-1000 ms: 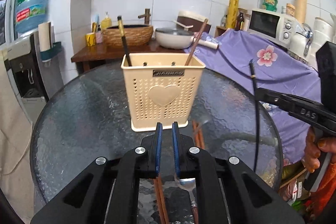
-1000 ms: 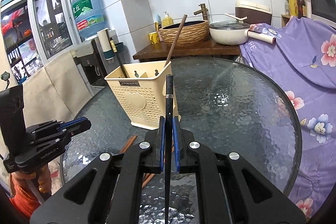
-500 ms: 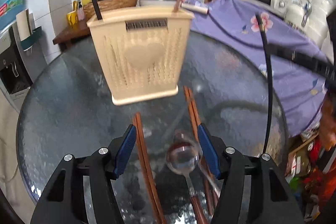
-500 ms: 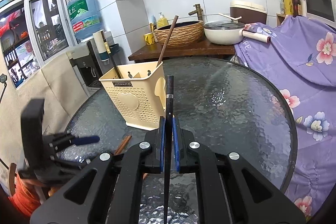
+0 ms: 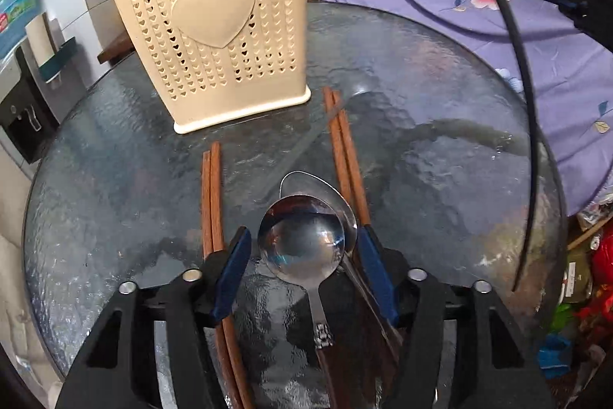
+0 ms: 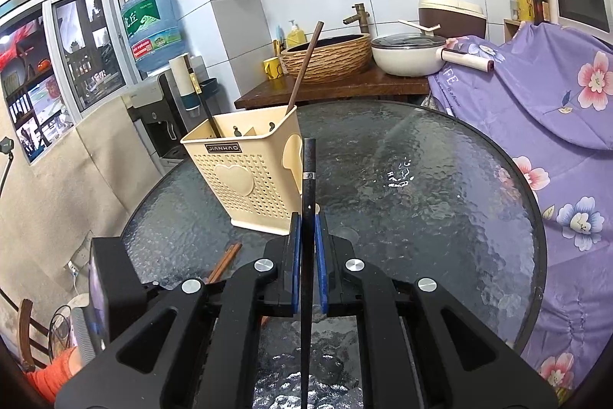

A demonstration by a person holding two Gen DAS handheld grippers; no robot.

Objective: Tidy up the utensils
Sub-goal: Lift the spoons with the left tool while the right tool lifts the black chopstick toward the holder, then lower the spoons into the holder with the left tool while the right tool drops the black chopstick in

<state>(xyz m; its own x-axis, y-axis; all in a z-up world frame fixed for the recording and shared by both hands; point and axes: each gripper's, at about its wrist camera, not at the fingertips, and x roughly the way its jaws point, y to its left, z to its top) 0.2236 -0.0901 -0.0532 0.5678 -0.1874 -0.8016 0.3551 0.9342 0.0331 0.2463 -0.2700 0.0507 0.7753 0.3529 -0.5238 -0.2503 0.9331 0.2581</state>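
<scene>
Two spoons (image 5: pixel 302 244) lie stacked on the glass table (image 5: pixel 440 156), bowls between the left gripper (image 5: pixel 304 252)'s open, just-narrowing jaws, handles running back under it. Right gripper (image 6: pixel 308 255) clamps a black chopstick (image 6: pixel 307 202), farther off.

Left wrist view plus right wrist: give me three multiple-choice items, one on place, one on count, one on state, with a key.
1. Where is the top spoon's bowl?
A. in the holder
B. between the left gripper's fingers
C. on the purple cloth

2. How many utensils stand in the holder?
A. none
B. two
C. five

3. What is the right gripper doing?
A. clamping a black chopstick
B. open and empty
C. clamping a spoon

Key:
1 B, the bowl lies on the glass table between the blue pads of the left gripper, untouched.
2 B, one dark stick and one brown stick rise from it.
3 A, its pads press the black chopstick.
</scene>
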